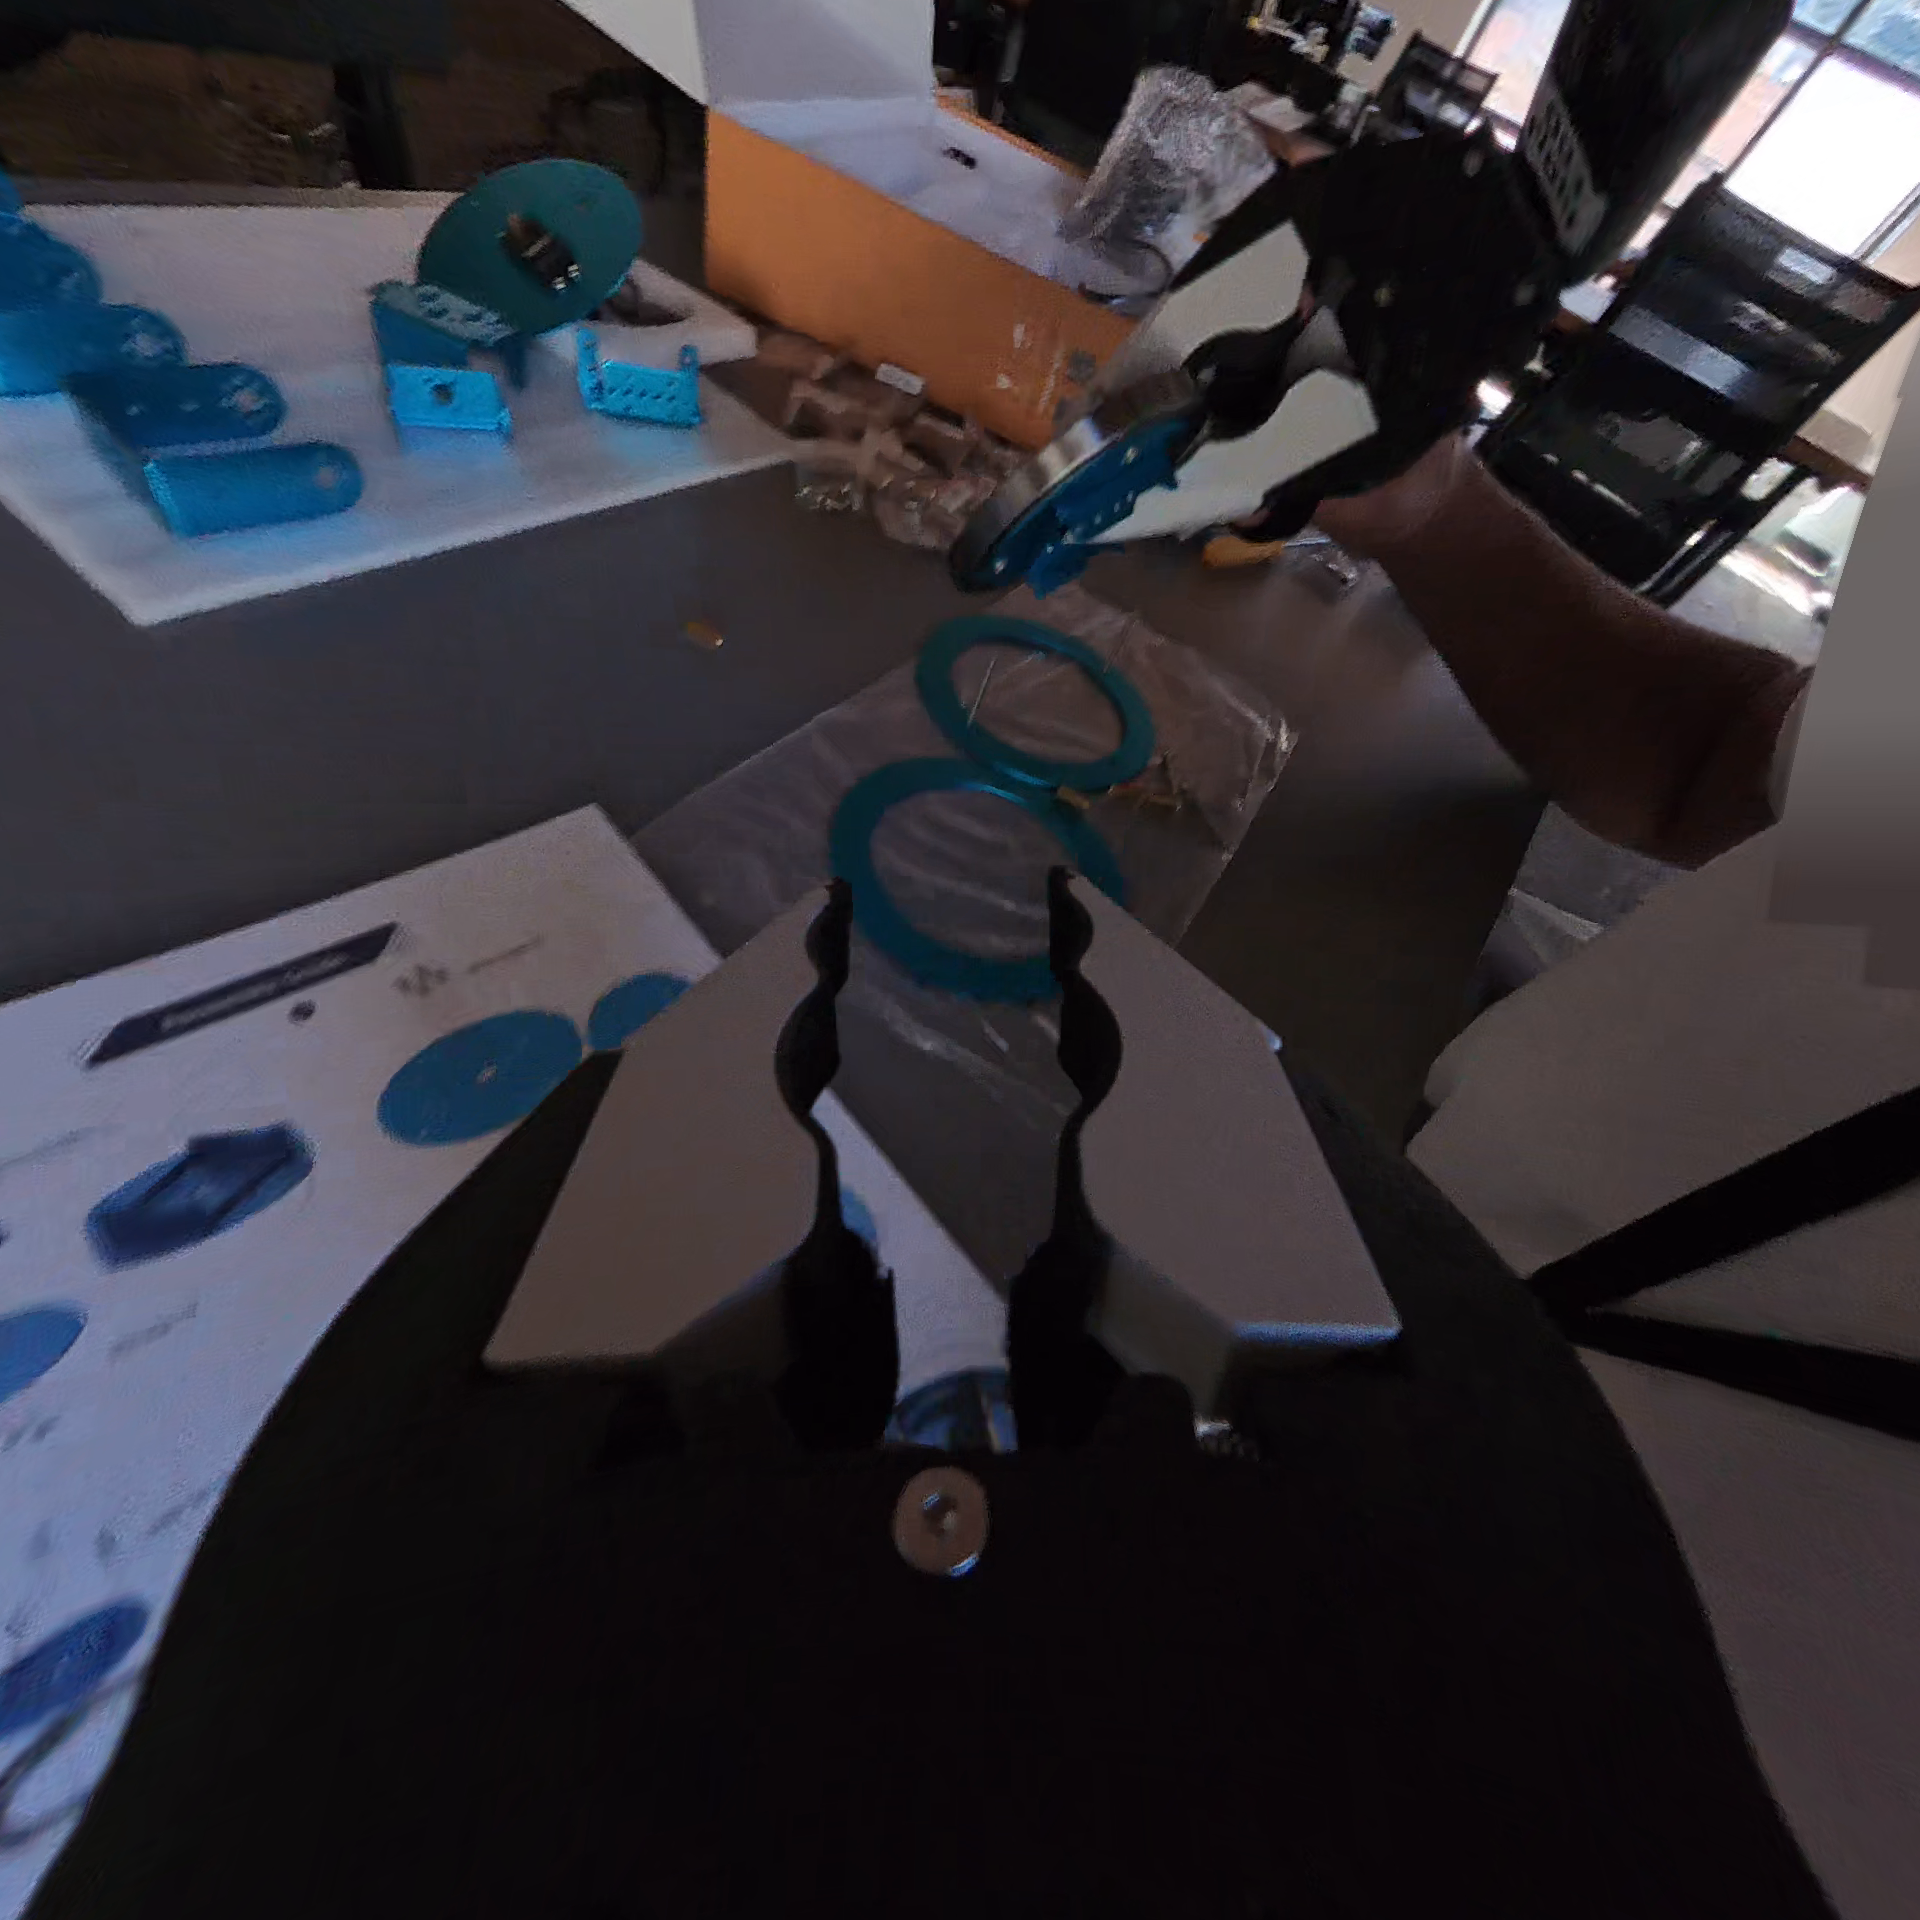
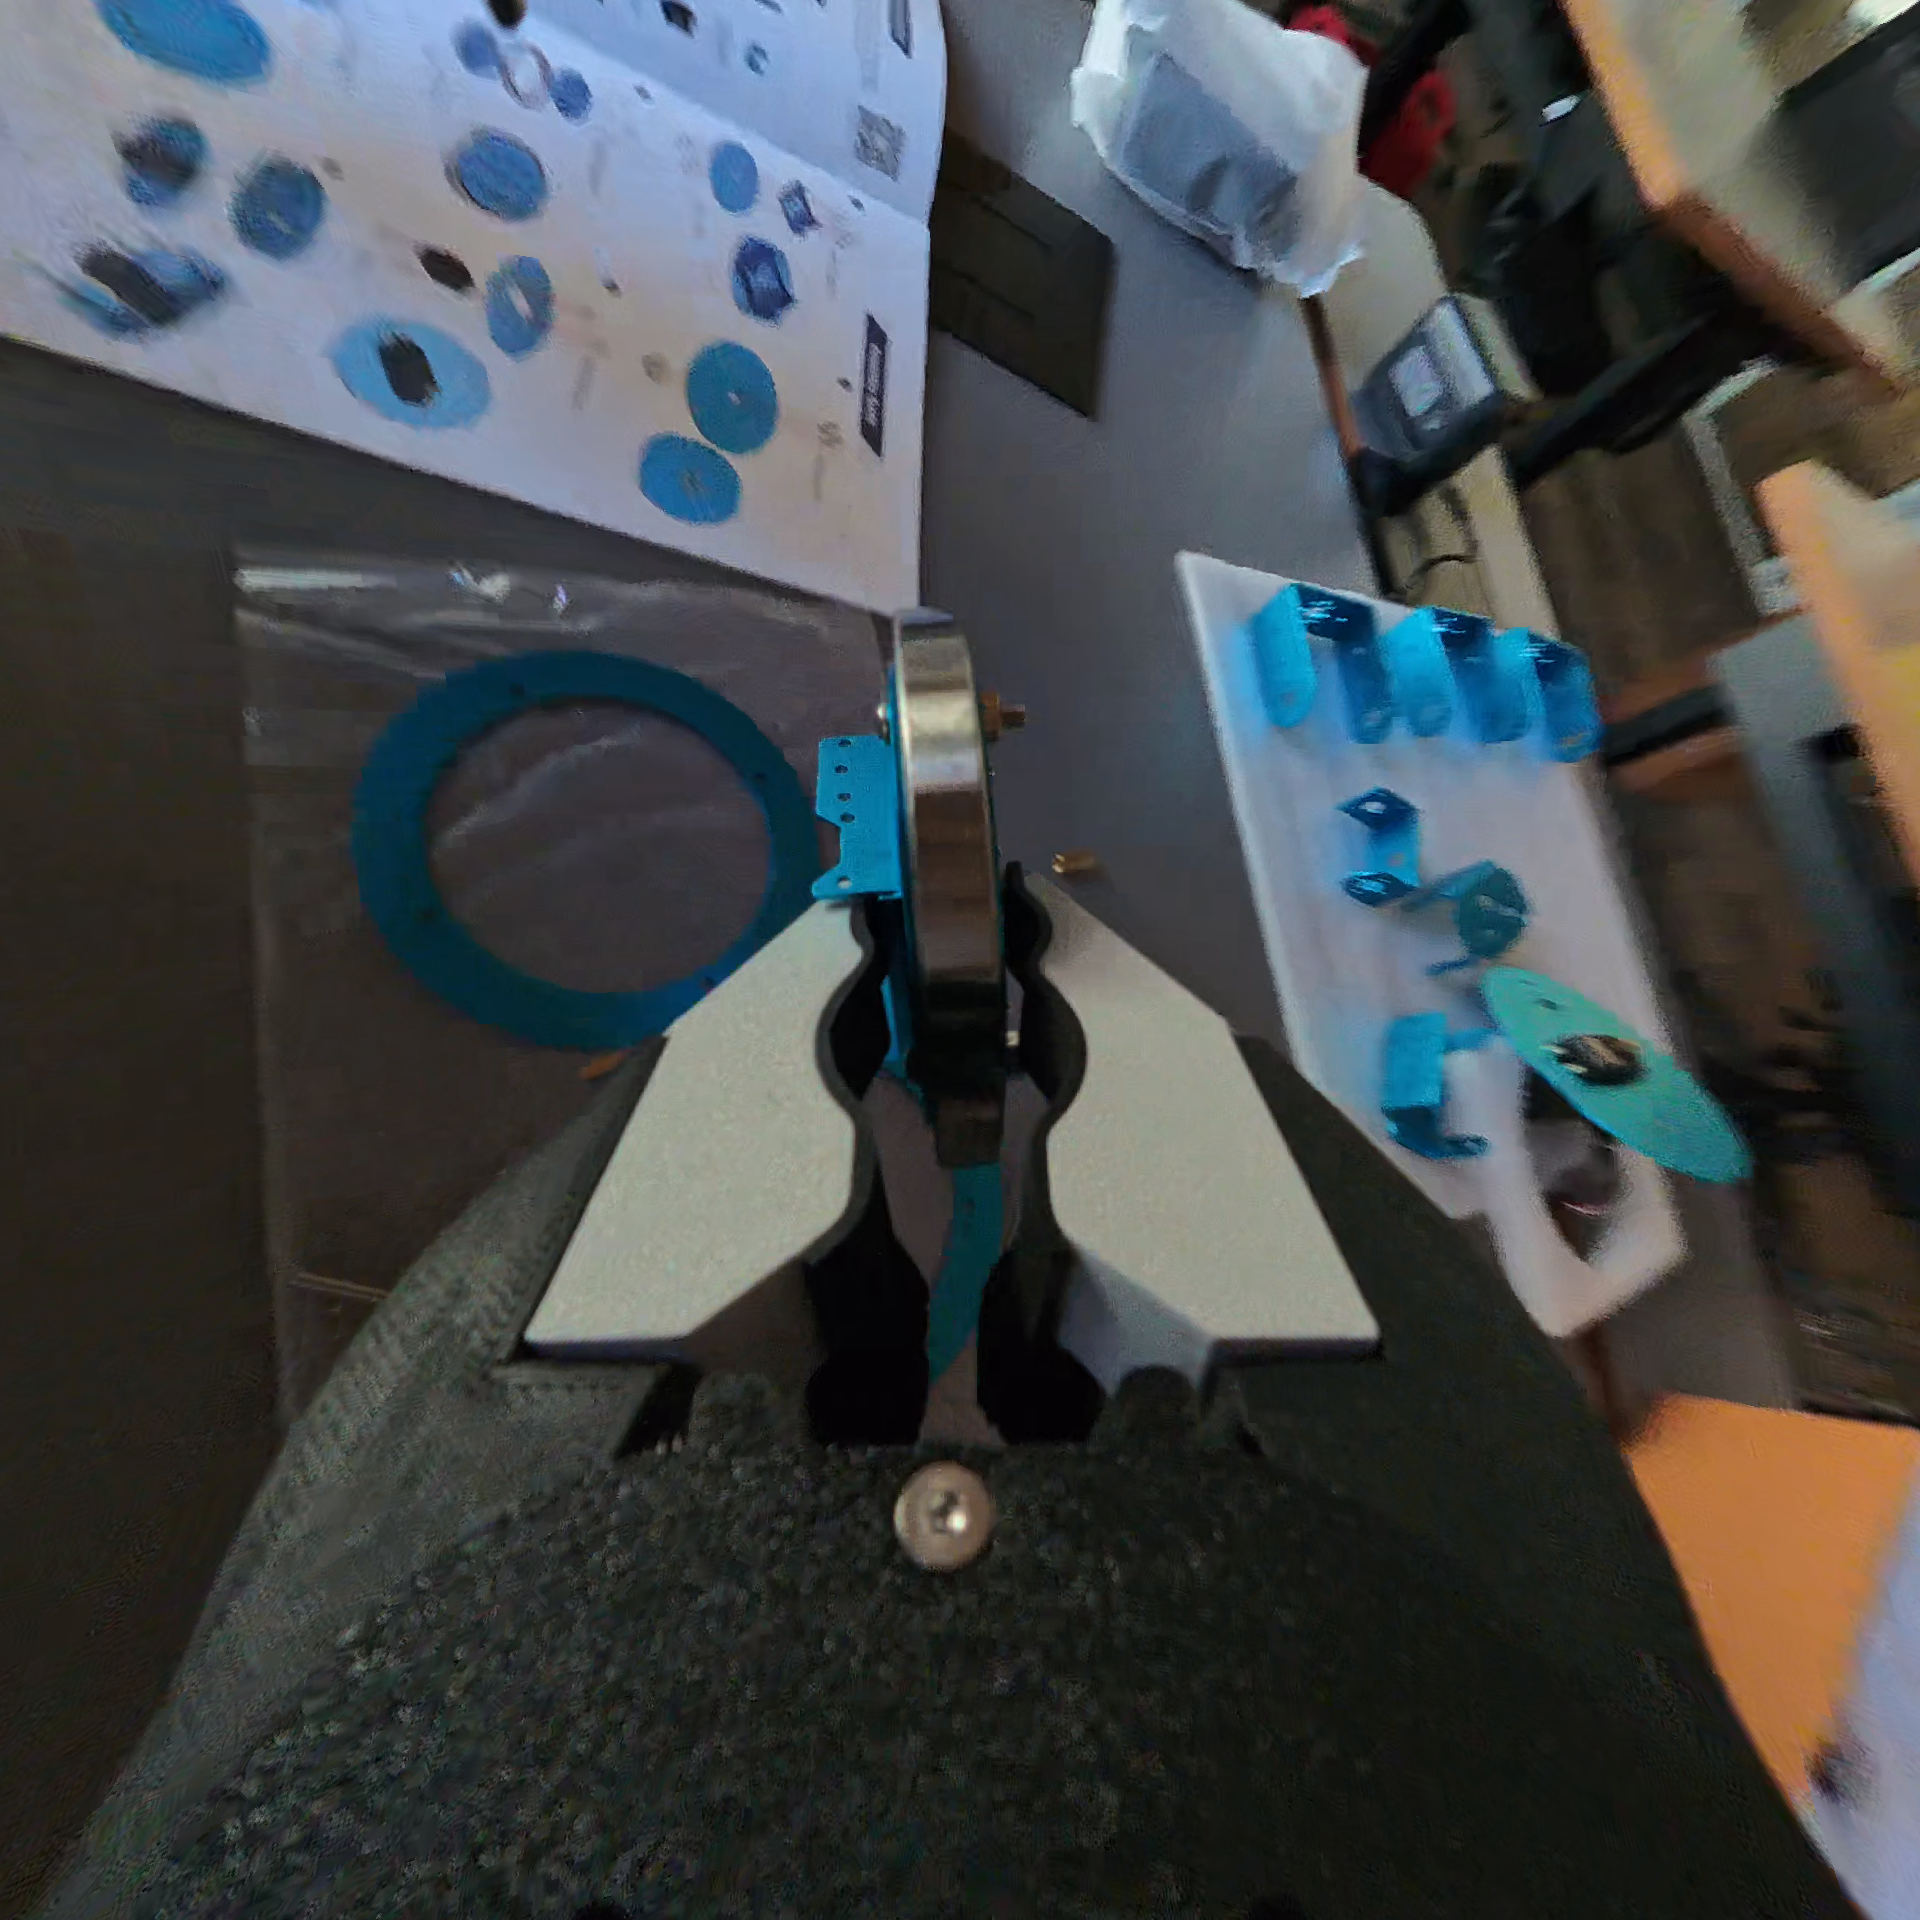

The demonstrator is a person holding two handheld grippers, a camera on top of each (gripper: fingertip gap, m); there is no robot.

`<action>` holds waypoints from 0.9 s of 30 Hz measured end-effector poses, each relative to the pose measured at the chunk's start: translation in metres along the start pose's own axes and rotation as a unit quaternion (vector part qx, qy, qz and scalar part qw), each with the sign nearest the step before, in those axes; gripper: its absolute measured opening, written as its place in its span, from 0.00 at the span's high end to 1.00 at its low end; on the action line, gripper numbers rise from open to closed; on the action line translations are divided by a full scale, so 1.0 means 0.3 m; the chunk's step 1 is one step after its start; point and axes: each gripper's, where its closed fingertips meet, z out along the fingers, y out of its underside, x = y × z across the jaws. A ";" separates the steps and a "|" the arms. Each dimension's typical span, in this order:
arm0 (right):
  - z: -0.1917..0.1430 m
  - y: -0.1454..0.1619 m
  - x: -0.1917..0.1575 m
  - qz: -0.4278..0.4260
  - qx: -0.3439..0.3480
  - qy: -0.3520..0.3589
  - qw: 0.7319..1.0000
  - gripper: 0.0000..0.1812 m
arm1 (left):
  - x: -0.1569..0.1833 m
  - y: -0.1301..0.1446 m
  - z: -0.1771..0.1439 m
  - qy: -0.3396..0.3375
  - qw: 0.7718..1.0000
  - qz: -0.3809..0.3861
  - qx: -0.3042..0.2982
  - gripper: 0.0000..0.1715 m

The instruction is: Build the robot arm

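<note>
On the grey counter (image 1: 436, 727) lies a printed paper sheet (image 2: 644, 312) with pictures of blue parts, and beside it a clear plastic bag (image 2: 343, 644) is spread flat. Two teal flat rings lie on this bag, the near ring (image 1: 883, 935) and the far ring (image 1: 1039, 707), and their rims touch. A white tray (image 2: 1247, 727) stands farther on the counter and holds several blue metal brackets (image 2: 1423, 675) and a teal disc (image 2: 1621, 1101) that leans tilted. Behind it are an orange box (image 1: 862, 260) and some small bags of parts. The left tongs (image 1: 951, 894) are narrow apart and hold nothing; their tips hang just above the near ring, and I cannot tell if they touch it. The right tongs (image 2: 940, 935) are closed on a round silver wheel with a blue plate (image 2: 940, 790), which they hold on its edge, above the counter and near the far ring.
</note>
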 end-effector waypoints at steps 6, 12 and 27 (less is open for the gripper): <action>-0.063 0.070 0.024 -0.153 -0.054 0.219 0.962 0.90 | 0.145 -0.114 0.296 0.072 0.996 -0.043 0.039 0.66; -0.108 0.075 0.022 -0.249 -0.079 0.309 0.915 0.90 | 0.171 -0.134 0.476 0.035 0.996 -0.048 0.063 0.50; -0.027 -0.050 -0.184 -0.385 -0.033 0.333 0.860 0.90 | 0.204 -0.035 0.320 0.218 0.913 -0.335 0.075 0.58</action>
